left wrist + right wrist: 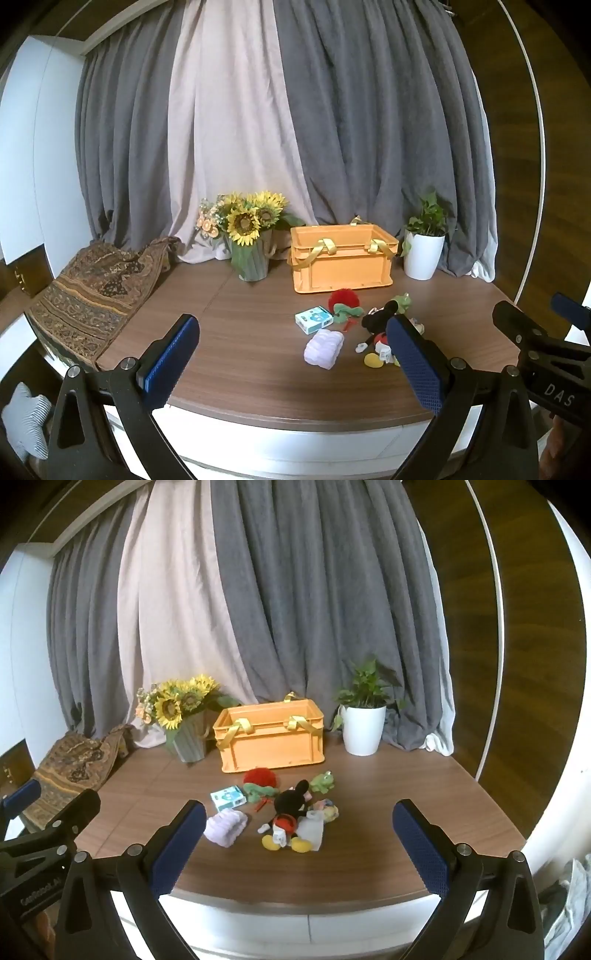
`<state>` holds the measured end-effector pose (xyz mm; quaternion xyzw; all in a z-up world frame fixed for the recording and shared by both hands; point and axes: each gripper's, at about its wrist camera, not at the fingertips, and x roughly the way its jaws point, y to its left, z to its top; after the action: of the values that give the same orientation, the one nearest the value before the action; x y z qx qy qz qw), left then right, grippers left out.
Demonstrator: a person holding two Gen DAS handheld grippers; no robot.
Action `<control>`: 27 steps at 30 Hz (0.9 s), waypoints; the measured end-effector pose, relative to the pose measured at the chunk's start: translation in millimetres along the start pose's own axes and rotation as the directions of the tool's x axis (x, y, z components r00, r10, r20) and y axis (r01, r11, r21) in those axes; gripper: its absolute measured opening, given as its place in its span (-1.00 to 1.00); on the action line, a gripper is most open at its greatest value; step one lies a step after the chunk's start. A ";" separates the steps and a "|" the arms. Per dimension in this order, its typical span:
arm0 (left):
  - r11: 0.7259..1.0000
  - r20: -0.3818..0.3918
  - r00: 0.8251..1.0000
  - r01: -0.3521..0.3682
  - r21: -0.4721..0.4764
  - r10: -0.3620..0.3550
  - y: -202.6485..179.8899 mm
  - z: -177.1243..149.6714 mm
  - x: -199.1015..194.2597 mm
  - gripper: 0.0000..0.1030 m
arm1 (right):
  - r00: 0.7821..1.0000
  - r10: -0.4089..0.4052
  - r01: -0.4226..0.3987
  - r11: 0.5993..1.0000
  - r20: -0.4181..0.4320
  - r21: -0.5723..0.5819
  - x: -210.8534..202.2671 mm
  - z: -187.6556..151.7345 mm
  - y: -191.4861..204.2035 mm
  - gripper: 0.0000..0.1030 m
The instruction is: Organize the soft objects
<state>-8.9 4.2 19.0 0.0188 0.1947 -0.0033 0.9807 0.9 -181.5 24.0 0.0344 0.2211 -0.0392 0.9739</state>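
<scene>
Right wrist view: mouse doll (290,812) lies just in front of orange crate (271,738), purple cloth (226,827) left of it. Both grippers, left gripper (291,354) and right gripper (299,830), spread wide, holding nothing.

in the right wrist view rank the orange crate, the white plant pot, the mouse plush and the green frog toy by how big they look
1. orange crate
2. white plant pot and mouse plush: look alike, and the plush is nearer, so unranked
3. green frog toy

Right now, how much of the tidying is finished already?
Nothing looks done: the orange plastic crate shows no toys inside. Both tongs, left and right, are open and hold nothing. Left: the Mickey Mouse plush, lilac knitted bundle, red pompom and green frog plush.
</scene>
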 end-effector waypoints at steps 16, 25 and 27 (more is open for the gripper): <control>1.000 0.001 1.000 0.005 0.005 -0.005 -6.0 4.7 4.5 1.00 | 1.000 -0.010 0.010 1.000 0.003 0.002 -0.8 0.8 -1.8 0.99; 1.000 0.006 1.000 0.009 0.005 -0.009 -5.6 1.9 5.6 1.00 | 1.000 -0.011 0.011 1.000 0.004 0.002 -0.6 1.3 -1.8 0.99; 1.000 0.007 1.000 0.010 0.005 -0.010 -4.7 1.7 5.6 1.00 | 1.000 -0.012 0.012 1.000 0.004 0.003 -0.7 1.5 -1.6 0.99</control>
<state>-3.1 -0.6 18.2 0.0202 0.1915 -0.0088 0.9812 0.8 -183.2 25.5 0.0344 0.2195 -0.0452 0.9740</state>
